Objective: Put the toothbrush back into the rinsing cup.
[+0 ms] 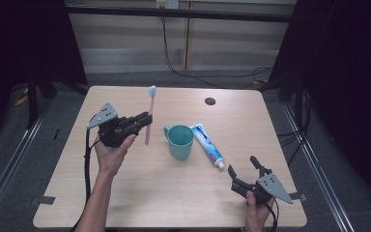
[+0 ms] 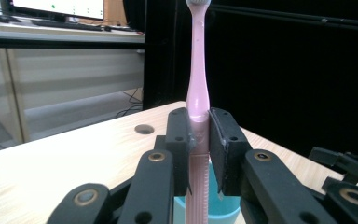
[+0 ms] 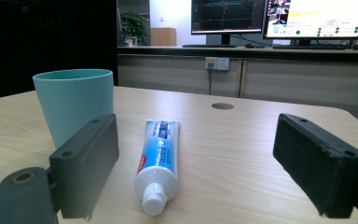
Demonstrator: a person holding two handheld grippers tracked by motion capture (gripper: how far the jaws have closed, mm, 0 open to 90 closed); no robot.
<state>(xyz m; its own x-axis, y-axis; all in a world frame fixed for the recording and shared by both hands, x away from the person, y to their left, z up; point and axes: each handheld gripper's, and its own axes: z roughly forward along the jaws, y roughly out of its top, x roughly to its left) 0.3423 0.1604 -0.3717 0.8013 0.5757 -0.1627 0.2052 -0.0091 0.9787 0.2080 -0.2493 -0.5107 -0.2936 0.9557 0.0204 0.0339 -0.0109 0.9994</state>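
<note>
Left tool (image 1: 144,122) is clamped on the toothbrush (image 1: 149,113), jaws pinching the lower handle, bristles up, brush near vertical. It hangs just left of the cup (image 1: 179,141), lifted off the desk (image 1: 140,193). In the left gripper view the handle (image 2: 198,93) runs straight up between the pads and the cup rim (image 2: 223,205) shows below them, so the brush looks close to lined up over the cup.

Right tool (image 1: 244,171) is spread wide, holding nothing, parked right of and nearer than the cup, aimed at the toothpaste (image 1: 207,145). Paste tube lies flat just right of the cup, cap end toward the right tool (image 3: 196,158).

Progress, my read: pickup done, brush in hand. Left to do: likely drop it into the cup. Paste untouched, cap looks on.

Desk: light wood top, a round cable hole (image 1: 210,101) beyond the cup toward the far edge, tape bits at the near corners. Only cup, tube and brush on it.

Room: dim, black curtains either side, grey floor with rails, cables trailing behind the desk, pale cabinet wall beyond. Monitors (image 3: 279,18) lit on a bench past the far edge.
</note>
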